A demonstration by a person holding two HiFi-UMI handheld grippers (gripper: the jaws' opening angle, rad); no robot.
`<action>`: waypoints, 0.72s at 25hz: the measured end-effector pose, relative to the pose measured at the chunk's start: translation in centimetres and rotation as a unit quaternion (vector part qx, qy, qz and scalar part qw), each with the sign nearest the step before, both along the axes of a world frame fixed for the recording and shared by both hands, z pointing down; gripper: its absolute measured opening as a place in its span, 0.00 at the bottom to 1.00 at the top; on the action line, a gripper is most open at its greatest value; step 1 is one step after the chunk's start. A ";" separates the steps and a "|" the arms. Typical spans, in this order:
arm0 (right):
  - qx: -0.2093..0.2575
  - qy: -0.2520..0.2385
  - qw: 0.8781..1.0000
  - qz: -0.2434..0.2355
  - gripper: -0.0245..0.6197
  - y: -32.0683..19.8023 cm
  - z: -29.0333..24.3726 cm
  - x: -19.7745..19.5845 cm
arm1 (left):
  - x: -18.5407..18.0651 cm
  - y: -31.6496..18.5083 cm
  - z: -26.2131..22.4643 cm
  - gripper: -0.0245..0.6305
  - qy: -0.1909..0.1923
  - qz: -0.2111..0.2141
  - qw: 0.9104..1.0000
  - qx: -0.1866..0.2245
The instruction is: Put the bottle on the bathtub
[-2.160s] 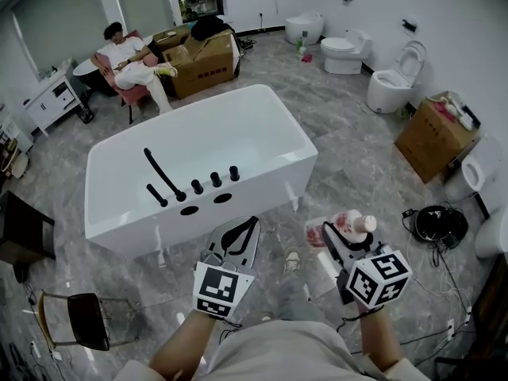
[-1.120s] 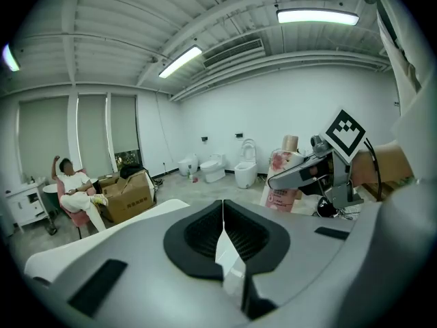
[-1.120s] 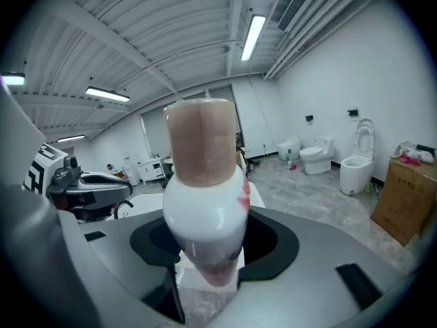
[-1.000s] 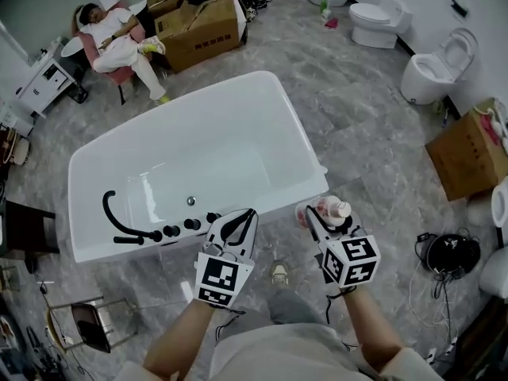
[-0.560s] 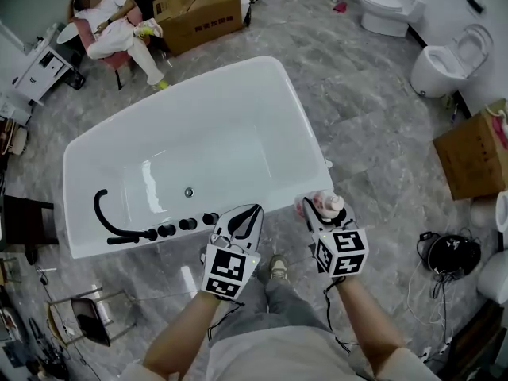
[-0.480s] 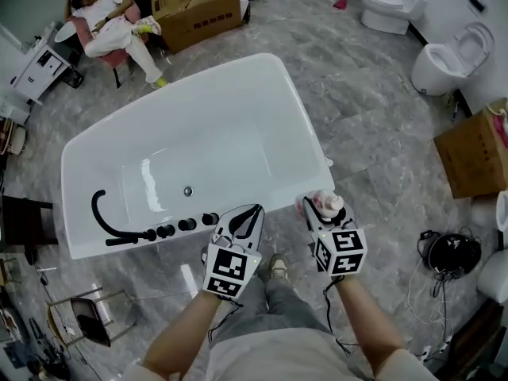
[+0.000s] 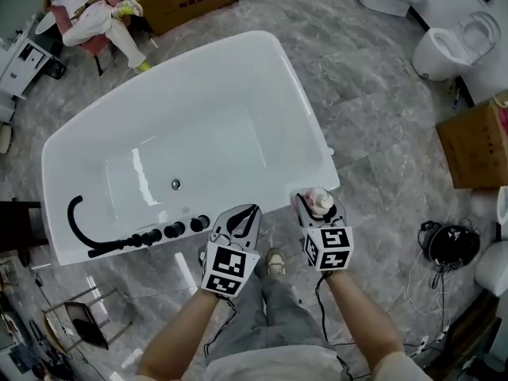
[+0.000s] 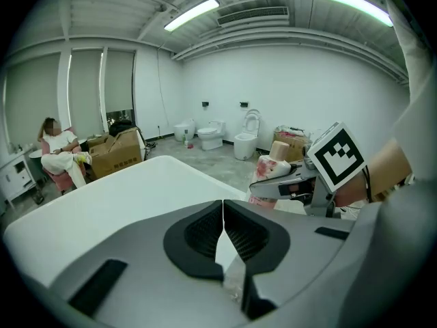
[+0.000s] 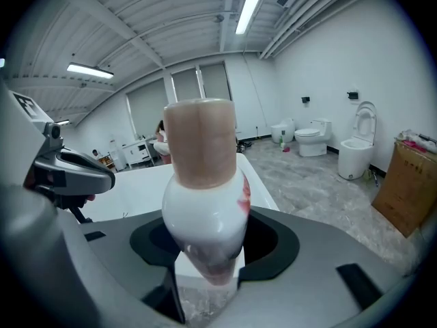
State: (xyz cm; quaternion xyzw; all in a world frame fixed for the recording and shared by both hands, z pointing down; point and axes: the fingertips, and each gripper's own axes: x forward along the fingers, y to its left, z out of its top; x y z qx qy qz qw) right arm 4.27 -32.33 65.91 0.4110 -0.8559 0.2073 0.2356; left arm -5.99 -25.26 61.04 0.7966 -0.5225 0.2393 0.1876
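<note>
My right gripper [image 7: 317, 207] is shut on a white bottle [image 7: 320, 203] with pink print and a beige cap. The bottle [image 9: 205, 203] stands upright between the jaws, just off the near right corner of the white bathtub [image 7: 311, 133]. In the left gripper view the bottle [image 8: 270, 168] shows to the right, beyond the tub's rim [image 8: 123, 190]. My left gripper [image 7: 240, 221] is shut with nothing in it, its tips over the tub's near rim beside the knobs. Its jaws [image 8: 223, 224] meet with no gap.
A black faucet and knobs [image 7: 119, 240] sit on the tub's near left rim. Toilets [image 7: 444, 50] and a cardboard box [image 7: 476, 145] stand at the right, black gear with cables [image 7: 448, 244] on the floor. A person [image 7: 87, 10] sits at the far left. A chair [image 7: 75, 324] stands near left.
Both grippers have come closer to the bathtub. The bottle, still held, now sits at the tub's near right corner. The left gripper's tips now reach the near rim.
</note>
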 end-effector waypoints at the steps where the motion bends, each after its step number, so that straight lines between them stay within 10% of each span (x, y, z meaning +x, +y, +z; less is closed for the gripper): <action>1: -0.001 0.003 1.000 -0.001 0.41 -0.1 1.0 -0.2 | -0.2 0.0 1.1 0.07 0.001 0.000 1.000 -0.006; 18: 0.007 0.045 0.999 -0.031 0.42 -1.2 8.4 -2.3 | -1.7 -0.8 9.0 0.07 0.015 -0.015 0.998 -0.061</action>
